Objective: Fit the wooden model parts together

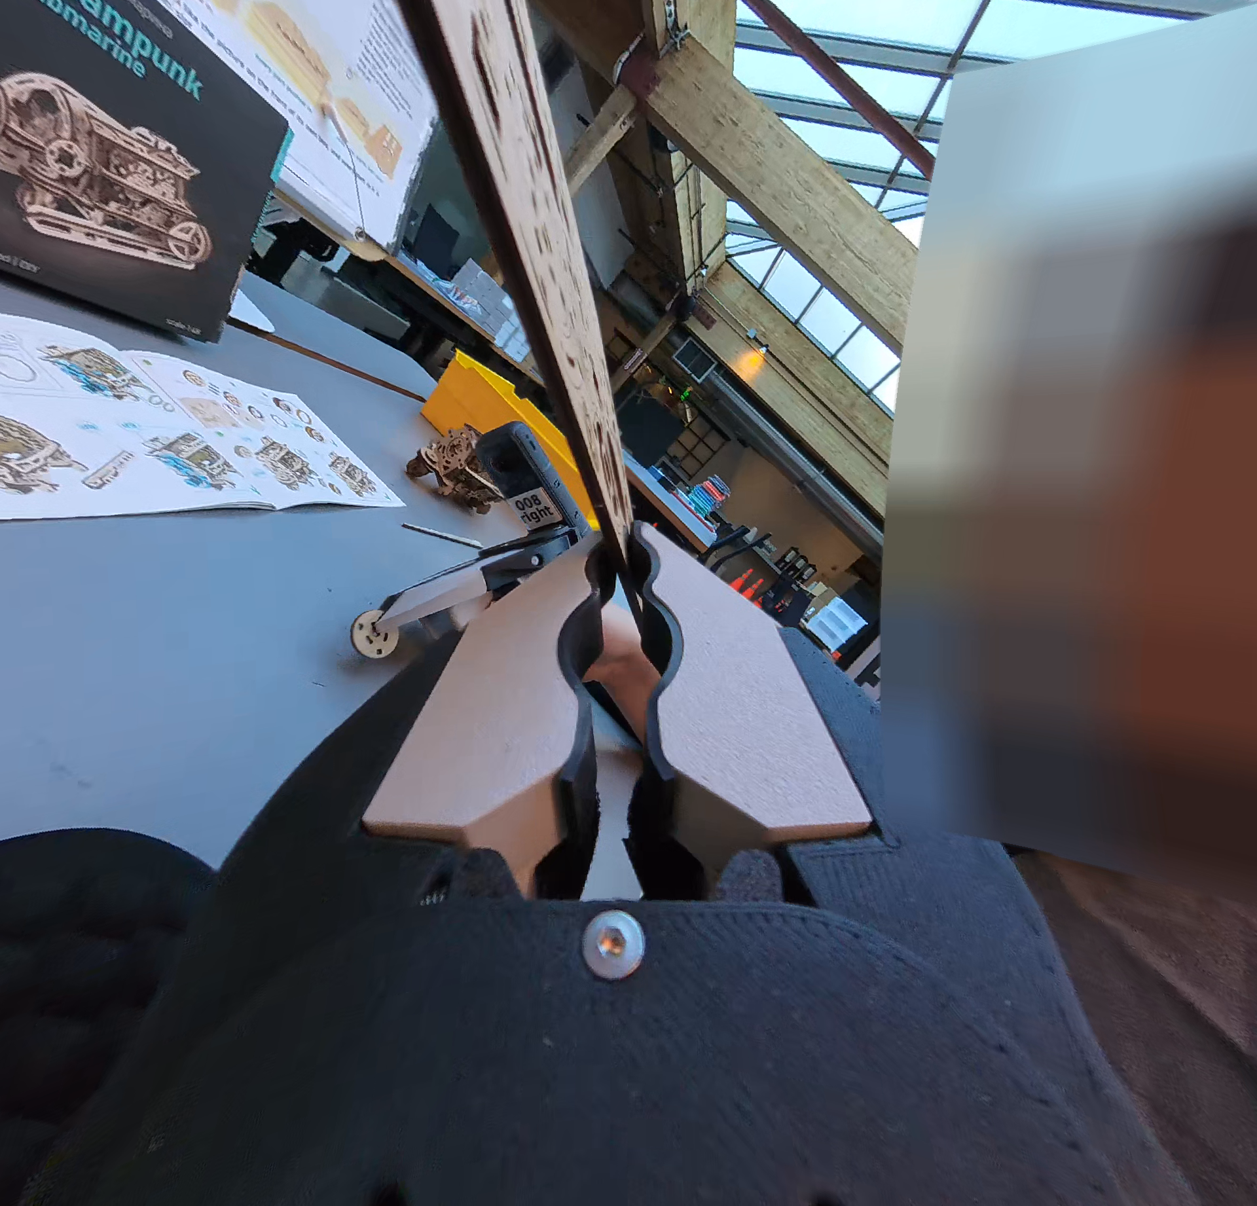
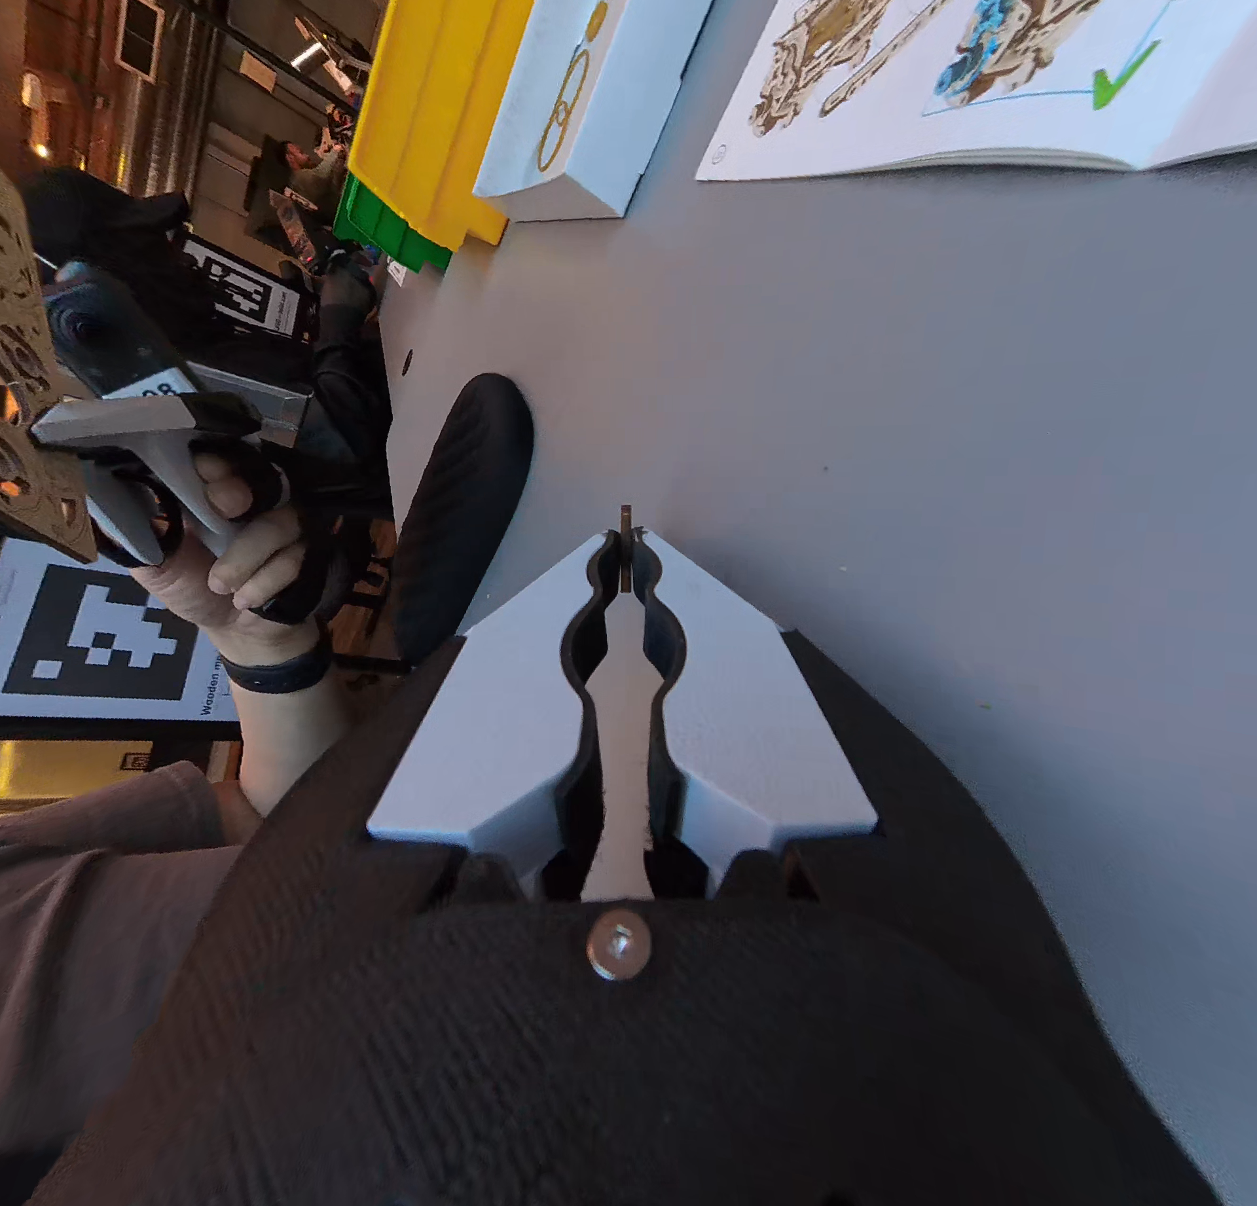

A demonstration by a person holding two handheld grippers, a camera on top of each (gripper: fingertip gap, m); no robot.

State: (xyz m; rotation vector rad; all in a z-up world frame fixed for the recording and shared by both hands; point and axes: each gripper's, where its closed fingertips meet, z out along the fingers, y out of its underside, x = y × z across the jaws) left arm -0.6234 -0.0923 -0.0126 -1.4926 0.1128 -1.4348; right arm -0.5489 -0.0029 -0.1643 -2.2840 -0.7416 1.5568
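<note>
My left gripper (image 1: 615,551) is shut on the lower edge of a laser-cut wooden parts sheet (image 1: 530,187), which stands edge-on, up and away from the jaws. My right gripper (image 2: 624,541) is shut on a small round wooden wheel (image 2: 625,547), seen edge-on just above the grey table (image 2: 884,425). In the left wrist view the right gripper (image 1: 381,622) holds that wheel (image 1: 373,634) low over the table. A partly built wooden model (image 1: 452,466) sits behind it. In the right wrist view the left gripper (image 2: 61,466) and the sheet (image 2: 27,357) are at the far left, held in a person's hand (image 2: 238,561).
An open instruction booklet (image 1: 170,439) and the dark kit box (image 1: 122,153) lie at the left. A thin wooden stick (image 1: 442,535) lies near the model. A yellow bin (image 2: 442,85), a green bin (image 2: 388,234) and a white box (image 2: 598,85) stand at the table's edge. My right fingertips sit around 20 cm from my left ones.
</note>
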